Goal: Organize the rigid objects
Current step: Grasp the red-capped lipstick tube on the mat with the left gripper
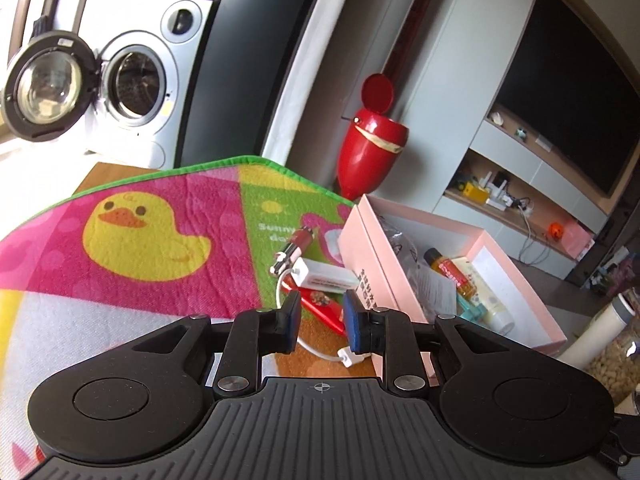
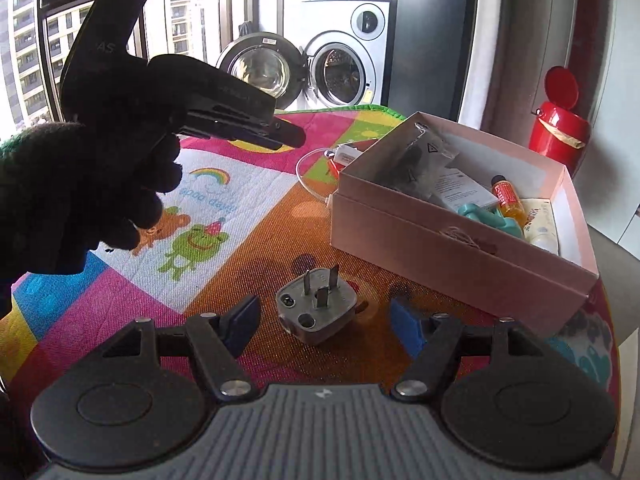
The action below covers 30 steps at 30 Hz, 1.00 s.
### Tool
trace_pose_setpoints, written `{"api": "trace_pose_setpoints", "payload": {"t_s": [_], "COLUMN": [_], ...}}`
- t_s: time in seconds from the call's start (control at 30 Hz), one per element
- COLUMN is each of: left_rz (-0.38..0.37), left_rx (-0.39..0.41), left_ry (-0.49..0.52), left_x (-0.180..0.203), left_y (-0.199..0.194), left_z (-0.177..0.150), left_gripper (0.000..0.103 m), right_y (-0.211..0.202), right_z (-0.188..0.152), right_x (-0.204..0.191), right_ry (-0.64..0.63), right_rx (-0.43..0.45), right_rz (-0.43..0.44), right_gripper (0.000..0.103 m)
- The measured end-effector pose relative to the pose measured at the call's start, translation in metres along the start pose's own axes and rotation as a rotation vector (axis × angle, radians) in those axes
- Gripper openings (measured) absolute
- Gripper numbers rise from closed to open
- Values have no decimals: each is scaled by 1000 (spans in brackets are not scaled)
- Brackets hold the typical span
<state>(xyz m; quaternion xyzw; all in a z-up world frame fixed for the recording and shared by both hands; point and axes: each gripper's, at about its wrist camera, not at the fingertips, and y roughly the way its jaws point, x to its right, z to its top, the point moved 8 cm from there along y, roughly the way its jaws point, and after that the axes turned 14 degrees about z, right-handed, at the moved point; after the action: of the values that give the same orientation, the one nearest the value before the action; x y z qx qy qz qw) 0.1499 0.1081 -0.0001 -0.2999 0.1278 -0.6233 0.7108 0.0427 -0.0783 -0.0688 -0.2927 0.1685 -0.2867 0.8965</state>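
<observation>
- The right gripper (image 2: pixel 324 322) points down at the worktop (image 2: pixel 264 248), which is covered by a bright children's mat (image 2: pixel 120 288); its jaws are spread wide and pinch nothing.
- A grey plug adapter (image 2: pixel 316 306) lies on the mat between the right jaws, prongs pointing up, with a clear gap to each blue pad.
- Beyond the right jaws and off to their right sits an open pink box (image 2: pixel 452 248). Inside are a small orange bottle (image 2: pixel 508 200), a teal object (image 2: pixel 480 214), a white bottle (image 2: pixel 542 232), a leaflet (image 2: pixel 464 188) and a clear plastic bag (image 2: pixel 424 148).
- The left gripper (image 1: pixel 322 320) is narrowed almost fully, a slim gap showing between its pads, and it pinches nothing.
- Just ahead of the left jaws lie a flat red item (image 1: pixel 324 308), a white adapter (image 1: pixel 324 274) with its white cable (image 1: pixel 320 354) looping under the jaws, and a red car charger (image 1: pixel 294 246) further on.
- The pink box (image 1: pixel 516 276) stands just to the right of the left jaws.
- In the right wrist view the left gripper (image 2: pixel 288 134) is held above the mat by a black-gloved hand (image 2: pixel 88 184), up and left of the right jaws.
- Far beyond both jaws stand a washing machine (image 2: pixel 348 60) with its door open and a red bin (image 2: pixel 558 128) with its lid raised.
</observation>
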Motion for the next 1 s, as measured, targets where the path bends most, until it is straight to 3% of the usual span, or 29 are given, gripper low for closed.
{"api": "trace_pose_setpoints", "payload": {"t_s": [0.1,0.23,0.43,0.6,0.8,1.0], "left_rz": [-36,10,-4,-20,-56,-79], "left_rx": [13,-8,-118,-167,-188,-175], "left_ry": [21,47,205,203,155,203], "left_x": [14,24,32,11,-13,-11], "left_y": [19,67,109,97,51,6], "left_z": [20,46,23,3,-24,-54], "left_gripper": [25,25,25,23,21,21], "right_y": [7,11,10,10,12,13], "right_z": [-5,-12,-22,-20,-21,-20], "right_x": [5,9,11,10,8,7], "right_ry": [4,17,38,28,23,20], "right_rx": [-14,-22,11,11,8,1], "right_rz": [-4,2,1,15,11,5], "right_gripper": [72,71,73,73,74,76]}}
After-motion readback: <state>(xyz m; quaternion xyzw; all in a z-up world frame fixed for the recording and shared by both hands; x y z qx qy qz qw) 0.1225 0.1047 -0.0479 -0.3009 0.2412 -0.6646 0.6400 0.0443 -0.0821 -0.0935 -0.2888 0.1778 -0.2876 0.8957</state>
